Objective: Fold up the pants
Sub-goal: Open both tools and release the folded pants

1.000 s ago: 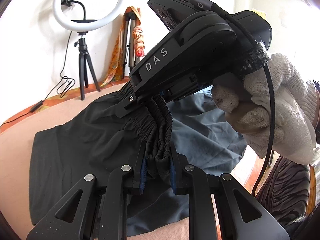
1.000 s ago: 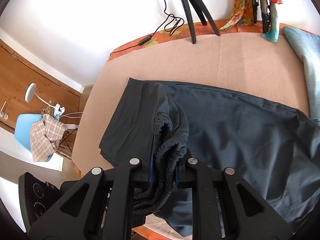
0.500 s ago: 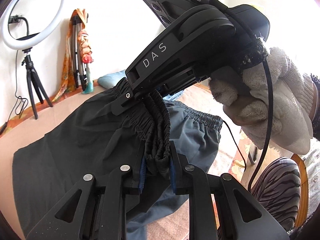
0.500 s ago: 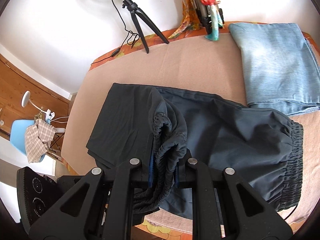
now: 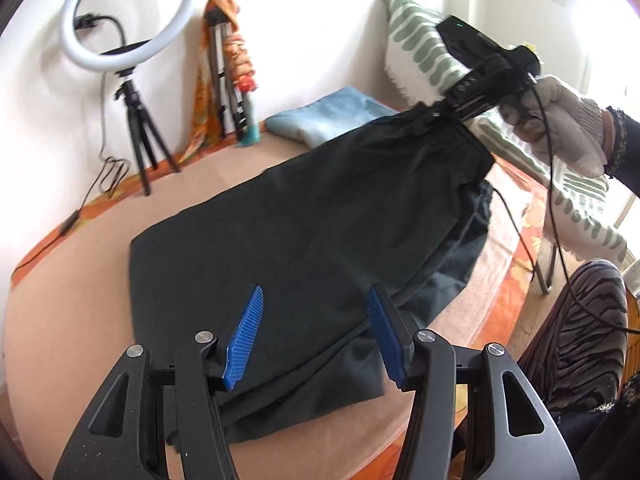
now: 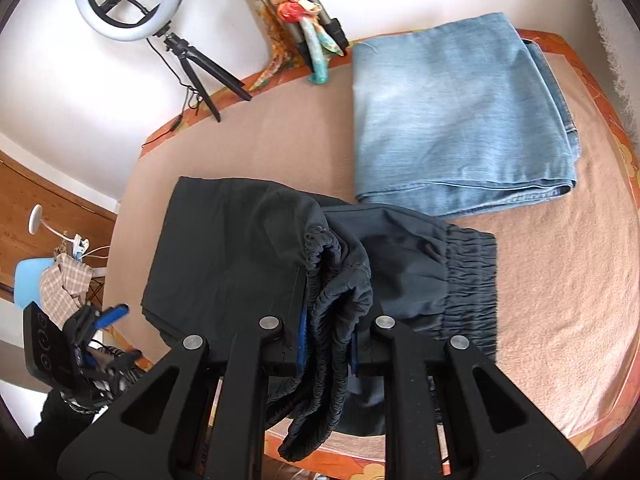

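Dark pants point(image 5: 320, 232) lie folded over on the tan-covered table point(image 5: 80, 292), one straight folded edge facing the ring light point(image 5: 128, 20), the elastic waistband end lifted off the surface.

Left gripper point(image 5: 316, 332): jaws have just been opening; they stand about half apart, blue pads point(image 5: 245, 336) bare, nothing between them, the cloth below.

Right gripper point(image 6: 326, 340): jaws nearly closed, clamped on the bunched waistband point(image 6: 332, 280), held by a gloved hand point(image 5: 560, 124). A second gathered waistband layer lies flat to its right.

Open room: bare tabletop left of the pants toward the ring light's tripod point(image 5: 138, 120), and to the right of the flat waistband.

In the way: folded light-blue jeans point(image 6: 460, 112) lie just beyond the pants, their near edge almost touching the dark cloth. A bundle of tripod legs wrapped in an orange scarf point(image 5: 216, 64) leans on the wall at the table's far edge. A cable point(image 5: 548, 184) hangs from the right gripper past the table's side.
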`<act>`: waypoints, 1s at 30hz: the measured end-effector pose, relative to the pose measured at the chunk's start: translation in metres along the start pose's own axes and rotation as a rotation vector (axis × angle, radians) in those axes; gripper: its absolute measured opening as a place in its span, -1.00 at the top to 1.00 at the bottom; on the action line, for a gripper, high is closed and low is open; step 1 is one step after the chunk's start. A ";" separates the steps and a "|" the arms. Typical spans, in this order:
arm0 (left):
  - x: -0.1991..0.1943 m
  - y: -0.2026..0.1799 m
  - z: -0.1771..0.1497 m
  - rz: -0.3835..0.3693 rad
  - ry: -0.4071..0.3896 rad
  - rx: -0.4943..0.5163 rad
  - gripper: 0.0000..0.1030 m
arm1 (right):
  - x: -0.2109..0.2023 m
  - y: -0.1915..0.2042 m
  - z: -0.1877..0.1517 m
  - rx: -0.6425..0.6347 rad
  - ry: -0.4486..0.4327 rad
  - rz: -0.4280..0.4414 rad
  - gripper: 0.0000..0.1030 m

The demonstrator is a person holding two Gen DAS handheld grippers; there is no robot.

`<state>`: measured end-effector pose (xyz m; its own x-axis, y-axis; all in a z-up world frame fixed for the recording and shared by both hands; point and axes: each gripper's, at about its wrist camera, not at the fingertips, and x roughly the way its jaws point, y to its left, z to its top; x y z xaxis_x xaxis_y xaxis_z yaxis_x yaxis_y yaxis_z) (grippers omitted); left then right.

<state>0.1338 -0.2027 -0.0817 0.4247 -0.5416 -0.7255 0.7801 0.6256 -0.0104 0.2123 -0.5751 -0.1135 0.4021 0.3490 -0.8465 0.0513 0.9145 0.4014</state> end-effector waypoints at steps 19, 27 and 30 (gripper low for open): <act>0.025 0.130 -0.074 0.057 0.134 -0.520 -0.05 | 0.038 -0.041 -0.003 -0.087 0.000 -0.264 0.18; 0.035 0.138 -0.085 0.009 0.143 -0.594 -0.05 | -0.020 0.006 -0.006 -0.132 -0.178 -0.307 -0.09; 0.039 0.139 -0.088 -0.018 0.143 -0.615 -0.05 | -0.029 0.036 -0.005 -0.156 -0.198 -0.237 -0.15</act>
<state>0.2183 -0.0873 -0.1716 0.3148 -0.5015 -0.8058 0.3621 0.8483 -0.3864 0.1984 -0.5517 -0.0766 0.5660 0.0903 -0.8194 0.0304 0.9910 0.1303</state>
